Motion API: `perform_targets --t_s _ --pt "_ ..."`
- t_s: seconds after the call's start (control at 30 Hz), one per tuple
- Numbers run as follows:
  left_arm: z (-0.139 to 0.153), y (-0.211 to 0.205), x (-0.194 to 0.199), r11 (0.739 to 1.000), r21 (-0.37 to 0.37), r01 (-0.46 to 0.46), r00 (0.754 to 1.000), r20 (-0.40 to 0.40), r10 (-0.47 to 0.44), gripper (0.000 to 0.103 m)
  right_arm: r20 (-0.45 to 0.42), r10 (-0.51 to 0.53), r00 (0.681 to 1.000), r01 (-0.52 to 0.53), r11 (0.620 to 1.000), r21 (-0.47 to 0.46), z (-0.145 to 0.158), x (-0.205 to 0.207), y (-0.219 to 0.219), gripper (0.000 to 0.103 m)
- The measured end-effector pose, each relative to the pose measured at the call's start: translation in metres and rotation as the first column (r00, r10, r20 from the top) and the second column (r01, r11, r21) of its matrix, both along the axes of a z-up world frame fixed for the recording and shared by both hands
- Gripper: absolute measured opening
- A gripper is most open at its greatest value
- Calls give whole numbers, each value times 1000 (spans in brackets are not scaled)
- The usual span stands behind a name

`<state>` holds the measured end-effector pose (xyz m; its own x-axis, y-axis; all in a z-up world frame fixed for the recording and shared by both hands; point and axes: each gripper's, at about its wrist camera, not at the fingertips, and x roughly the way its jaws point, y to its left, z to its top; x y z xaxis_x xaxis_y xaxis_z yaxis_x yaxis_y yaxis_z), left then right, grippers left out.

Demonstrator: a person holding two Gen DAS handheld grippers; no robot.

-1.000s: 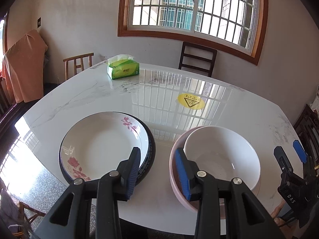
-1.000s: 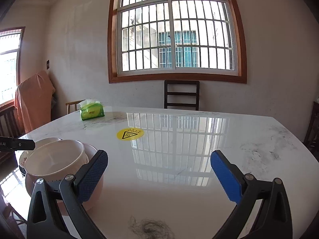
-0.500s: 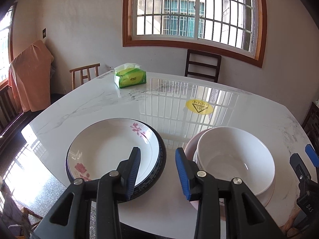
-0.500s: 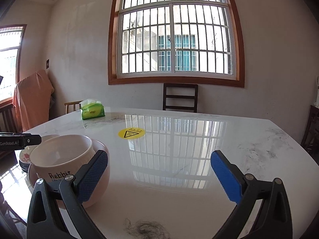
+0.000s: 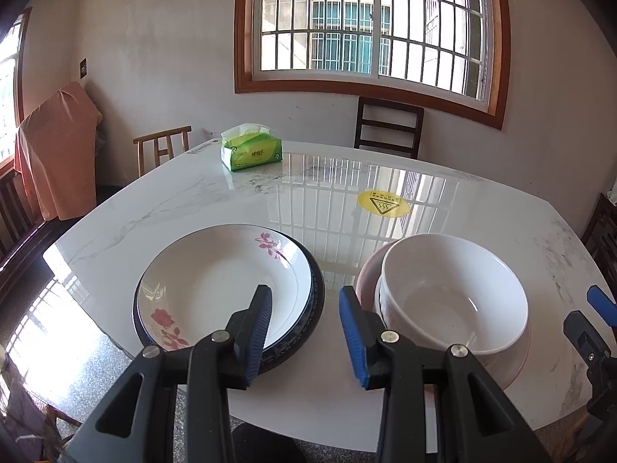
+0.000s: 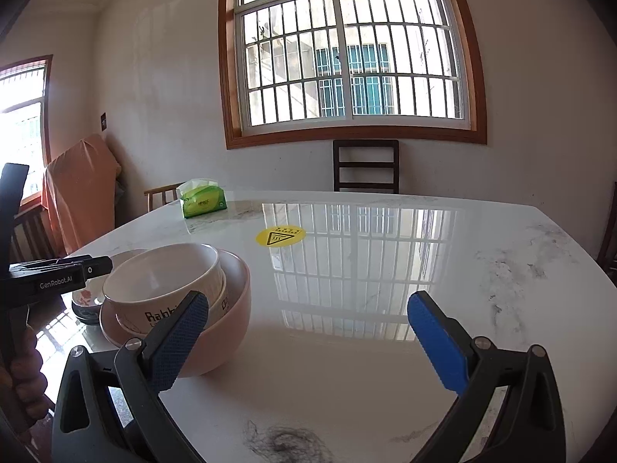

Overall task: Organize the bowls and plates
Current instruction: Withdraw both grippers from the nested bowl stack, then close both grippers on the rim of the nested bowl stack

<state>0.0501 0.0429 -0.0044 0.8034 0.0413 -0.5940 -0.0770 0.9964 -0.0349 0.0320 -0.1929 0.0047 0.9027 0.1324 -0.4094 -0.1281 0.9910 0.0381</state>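
A white flowered plate (image 5: 219, 281) lies stacked on a dark-rimmed plate (image 5: 312, 320) near the table's front left. To its right a white bowl (image 5: 451, 293) sits nested in a pink bowl (image 5: 368, 274); both show in the right wrist view, the white bowl (image 6: 154, 281) inside the pink bowl (image 6: 231, 308). My left gripper (image 5: 304, 332) is open and empty, above the gap between plates and bowls. My right gripper (image 6: 308, 343) is wide open and empty, just right of the bowls.
A green tissue pack (image 5: 250, 150) sits at the far left of the marble table (image 5: 327, 200), and a yellow warning sticker (image 5: 381, 204) lies mid-table. Chairs stand around the table. A clump of dark hair (image 6: 285, 443) lies near the front edge.
Both grippers have risen and pulled back slightly from the table. The plates and bowls have not moved. Both grippers stay open.
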Motion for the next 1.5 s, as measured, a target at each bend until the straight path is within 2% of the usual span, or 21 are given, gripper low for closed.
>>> perform_targets --t_s 0.13,0.27,0.37,0.5,0.6,0.67,0.7,0.73,0.8,0.87,0.93,1.07,1.17,1.23,1.33,1.4,1.5 --pt "1 1 -2 1000 -12 12 1000 -23 -12 37 -58 51 997 -50 999 16 1 3 6 103" --pt "1 7 7 997 -72 40 991 -126 -49 37 -138 140 980 -128 988 89 1 9 10 103" --pt "-1 14 17 988 -144 56 968 -234 -89 37 -191 195 962 -177 979 105 8 15 16 103" --pt "5 20 26 984 -167 55 949 -299 -104 37 -237 245 940 -228 969 95 25 22 23 102" --pt "8 23 36 968 -238 76 924 -348 -158 37 -273 240 932 -235 971 50 34 30 24 98" --pt "8 21 44 954 -284 93 898 -389 -203 37 -337 263 904 -254 965 72 31 44 21 84" --pt "8 19 48 954 -285 98 885 -413 -214 37 -372 270 888 -248 963 109 27 51 17 72" --pt "7 17 52 960 -265 91 871 -447 -206 37 -410 284 867 -240 958 155 21 59 11 65" --pt "8 14 56 959 -271 84 857 -471 -208 38 -465 321 825 -232 943 238 11 75 3 60" --pt "9 12 59 965 -248 81 846 -496 -198 38 -513 312 800 -217 947 238 5 89 0 60" --pt "7 11 65 966 -249 70 827 -527 -196 38 -545 288 787 -201 956 215 2 98 -2 57" --pt "1 9 75 967 -252 47 788 -585 -191 39 -614 306 728 -203 951 233 -6 115 -3 53" --pt "2 0 81 979 -192 65 767 -618 -173 39 -665 284 691 -216 959 185 -12 125 5 51" --pt "3 -7 84 984 -153 85 755 -635 -164 39 -705 271 655 -231 960 155 -16 130 14 51" --pt "1 -9 87 988 -133 83 744 -652 -151 39 -742 239 627 -256 962 93 -17 135 23 50" --pt "-2 -10 89 988 -142 62 741 -657 -141 39 -762 230 605 -260 962 84 -19 139 23 50" --pt "-8 -8 92 984 -174 26 738 -661 -136 39 -774 218 595 -267 961 66 -21 141 24 52"
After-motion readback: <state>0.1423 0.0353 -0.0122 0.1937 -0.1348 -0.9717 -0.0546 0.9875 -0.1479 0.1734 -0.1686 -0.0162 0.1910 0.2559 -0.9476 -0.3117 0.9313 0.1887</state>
